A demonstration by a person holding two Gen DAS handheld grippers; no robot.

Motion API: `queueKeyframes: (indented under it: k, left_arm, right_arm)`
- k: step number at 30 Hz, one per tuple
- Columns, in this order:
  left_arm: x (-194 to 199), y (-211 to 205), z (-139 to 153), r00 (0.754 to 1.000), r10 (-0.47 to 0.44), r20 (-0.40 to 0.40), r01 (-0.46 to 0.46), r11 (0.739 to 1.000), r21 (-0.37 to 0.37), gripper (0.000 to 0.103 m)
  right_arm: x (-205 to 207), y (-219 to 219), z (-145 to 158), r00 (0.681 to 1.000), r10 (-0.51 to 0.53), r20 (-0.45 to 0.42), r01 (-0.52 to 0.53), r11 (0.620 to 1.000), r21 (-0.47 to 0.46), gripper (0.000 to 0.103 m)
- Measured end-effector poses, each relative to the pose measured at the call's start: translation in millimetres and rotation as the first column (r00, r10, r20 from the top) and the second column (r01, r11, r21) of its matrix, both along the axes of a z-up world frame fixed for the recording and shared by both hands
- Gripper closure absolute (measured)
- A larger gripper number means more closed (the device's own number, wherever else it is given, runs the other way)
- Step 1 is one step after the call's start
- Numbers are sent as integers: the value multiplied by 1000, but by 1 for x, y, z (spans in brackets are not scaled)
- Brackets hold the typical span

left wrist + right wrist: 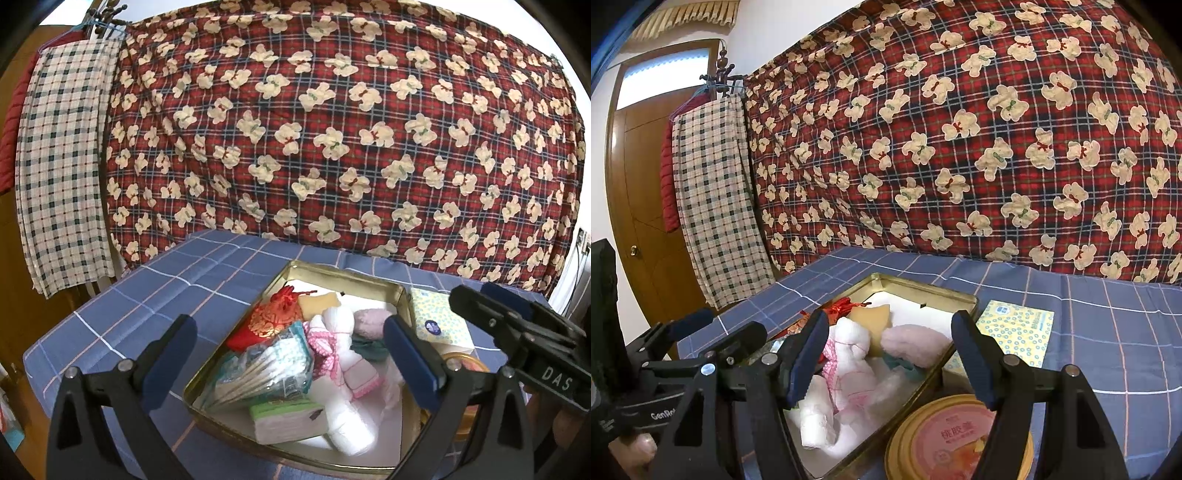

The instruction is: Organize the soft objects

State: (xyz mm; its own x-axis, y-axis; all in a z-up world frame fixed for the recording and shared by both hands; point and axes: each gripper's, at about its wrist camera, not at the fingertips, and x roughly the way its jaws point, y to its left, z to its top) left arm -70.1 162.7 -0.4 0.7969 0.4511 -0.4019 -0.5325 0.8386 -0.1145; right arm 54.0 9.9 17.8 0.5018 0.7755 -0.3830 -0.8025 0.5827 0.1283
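– Tissue pack point(1015, 332), dotted yellow and blue, lying flat on the blue checked cloth point(1108, 332), just beside the right wall of the gold tin point(923, 286). Probably the last soft thing outside it?

– Looks so. Inside the tin already: red pouch point(266, 321), bag of cotton swabs point(266, 365), white rolled cloths point(340, 332), a fluffy pink piece point(916, 343), all heaped together.

– Long axis of the pack?

– Running away from the cameras, roughly parallel to that right wall. Near end close to the round gold lid point(945, 439), which sits at the tin's near right corner.

– Nearer claw?

– Right gripper point(890, 321), by judgement. Jaws spread well apart, nothing between them, aimed over the tin's right half, with the pack just off to the right of the right finger. Left gripper point(288, 328) also parted wide and empty, centred over the heap, tin wall between it and the pack.

– So a short shift rightward, then down across the pack's narrow width?

– Likely. Worth watching the round lid and the tin rim on the way down.
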Motion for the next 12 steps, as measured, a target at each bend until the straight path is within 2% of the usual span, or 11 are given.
queueKeyframes:
  k: [12]
  left_arm:
    - [1,0,1,1000,6,-4,-5,1000,24,1]
  right_arm:
    - [3,0,-6,1000,-1,-5,1,1000,1,32]
